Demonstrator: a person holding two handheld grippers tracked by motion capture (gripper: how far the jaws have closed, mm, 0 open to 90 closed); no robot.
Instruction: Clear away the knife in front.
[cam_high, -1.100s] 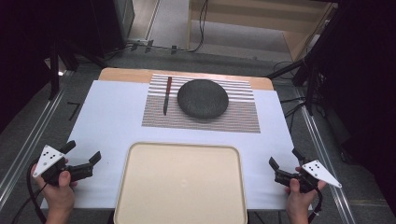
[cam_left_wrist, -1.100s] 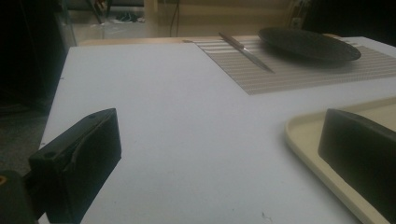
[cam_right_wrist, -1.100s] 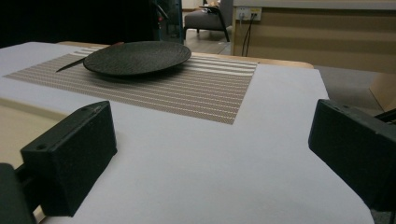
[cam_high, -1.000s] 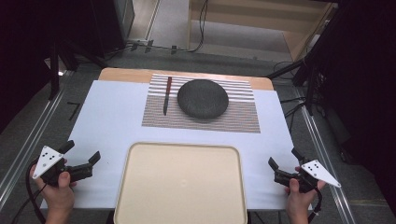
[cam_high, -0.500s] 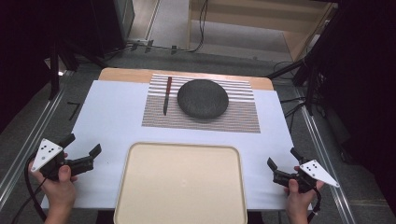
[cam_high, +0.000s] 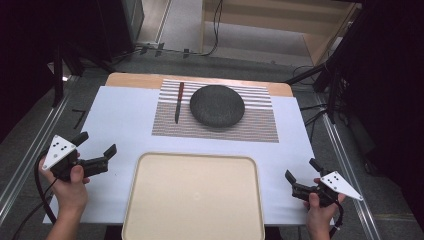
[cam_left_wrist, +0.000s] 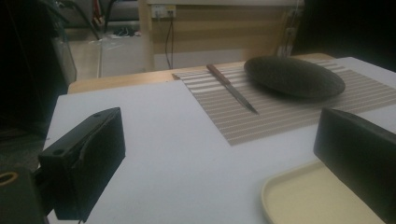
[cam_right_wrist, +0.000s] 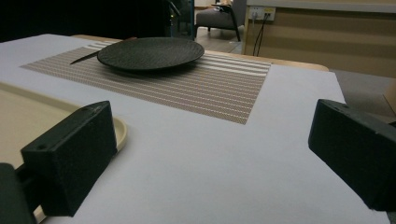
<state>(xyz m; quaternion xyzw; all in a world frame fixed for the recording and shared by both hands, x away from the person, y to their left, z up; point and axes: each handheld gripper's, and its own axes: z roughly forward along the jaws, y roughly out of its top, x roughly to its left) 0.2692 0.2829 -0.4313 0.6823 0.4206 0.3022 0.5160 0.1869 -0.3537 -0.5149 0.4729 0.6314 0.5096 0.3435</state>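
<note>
Tray (cam_high: 194, 197), beige, empty, at the table's near edge, centred, between both grippers. Left gripper (cam_high: 95, 149) near the near-left corner, jaws wide apart, holding nothing. Right gripper (cam_high: 301, 172) near the near-right corner, jaws wide apart, holding nothing. Dark plate (cam_high: 217, 105) and knife (cam_high: 178, 102) on striped mat (cam_high: 260, 122) at the far edge.

1 tray (cam_high: 192, 200), 1 plate (cam_high: 217, 105), 1 knife (cam_high: 178, 102), 1 mat (cam_high: 260, 122)

Tray (cam_high: 192, 197) sits near on the desk (cam_high: 125, 120); far behind it lies the mat (cam_high: 260, 125), carrying the plate (cam_high: 217, 105), knife (cam_high: 178, 102) just left.
</note>
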